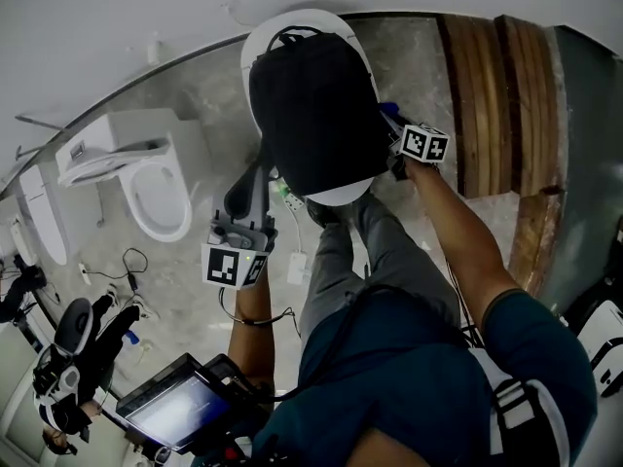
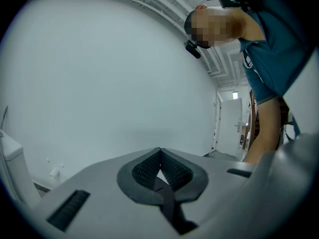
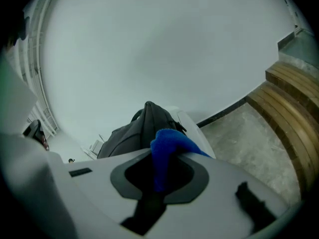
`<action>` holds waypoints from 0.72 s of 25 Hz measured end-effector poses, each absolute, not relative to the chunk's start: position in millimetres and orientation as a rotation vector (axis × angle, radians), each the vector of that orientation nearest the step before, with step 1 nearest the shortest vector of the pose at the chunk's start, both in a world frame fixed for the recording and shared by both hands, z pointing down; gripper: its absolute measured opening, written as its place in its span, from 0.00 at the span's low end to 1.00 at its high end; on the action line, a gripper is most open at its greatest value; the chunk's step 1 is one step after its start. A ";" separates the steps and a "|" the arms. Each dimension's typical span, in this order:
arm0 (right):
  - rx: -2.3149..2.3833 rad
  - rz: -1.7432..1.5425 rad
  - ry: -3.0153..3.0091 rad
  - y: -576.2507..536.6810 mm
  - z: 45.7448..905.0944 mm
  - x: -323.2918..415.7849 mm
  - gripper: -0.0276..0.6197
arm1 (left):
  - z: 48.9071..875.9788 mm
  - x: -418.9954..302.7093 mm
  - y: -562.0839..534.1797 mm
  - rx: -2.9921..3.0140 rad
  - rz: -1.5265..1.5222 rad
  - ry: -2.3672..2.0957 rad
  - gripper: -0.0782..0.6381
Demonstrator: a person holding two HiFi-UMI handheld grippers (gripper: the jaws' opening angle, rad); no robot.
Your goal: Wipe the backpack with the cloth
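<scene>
A black backpack [image 1: 313,105] lies on a round white stand [image 1: 339,194], top centre in the head view. My right gripper [image 1: 393,130] is at the backpack's right side, shut on a blue cloth [image 1: 389,112]. In the right gripper view the cloth [image 3: 168,151] bulges out of the gripper [image 3: 162,169], with the backpack [image 3: 137,132] just ahead. My left gripper [image 1: 249,185] hovers by the backpack's lower left, apart from it. In its own view the left gripper [image 2: 159,171] is shut on nothing and faces a bare white wall.
A white toilet [image 1: 156,188] stands left of the stand, with cables on the floor [image 1: 131,266] near it. Wooden steps [image 1: 498,95] rise at the right. A lit screen [image 1: 175,409] and other gear sit at bottom left. A white door [image 2: 232,126] shows beyond my arm.
</scene>
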State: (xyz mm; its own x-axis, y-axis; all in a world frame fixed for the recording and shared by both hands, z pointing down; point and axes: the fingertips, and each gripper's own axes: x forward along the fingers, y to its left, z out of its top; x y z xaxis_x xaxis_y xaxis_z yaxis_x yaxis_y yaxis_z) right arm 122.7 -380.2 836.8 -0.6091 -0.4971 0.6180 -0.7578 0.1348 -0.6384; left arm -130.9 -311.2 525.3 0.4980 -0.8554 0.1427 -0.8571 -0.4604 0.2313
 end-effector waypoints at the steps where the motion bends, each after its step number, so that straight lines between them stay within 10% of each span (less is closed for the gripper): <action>1: 1.231 1.435 -2.176 -395.2 832.0 118.6 0.12 | 527.7 -134.2 -310.6 2.462 0.008 -1.461 0.12; 18: 0.612 0.216 -2.069 -559.5 823.1 -40.7 0.12 | 558.9 -187.8 -297.8 2.318 -0.019 -1.604 0.12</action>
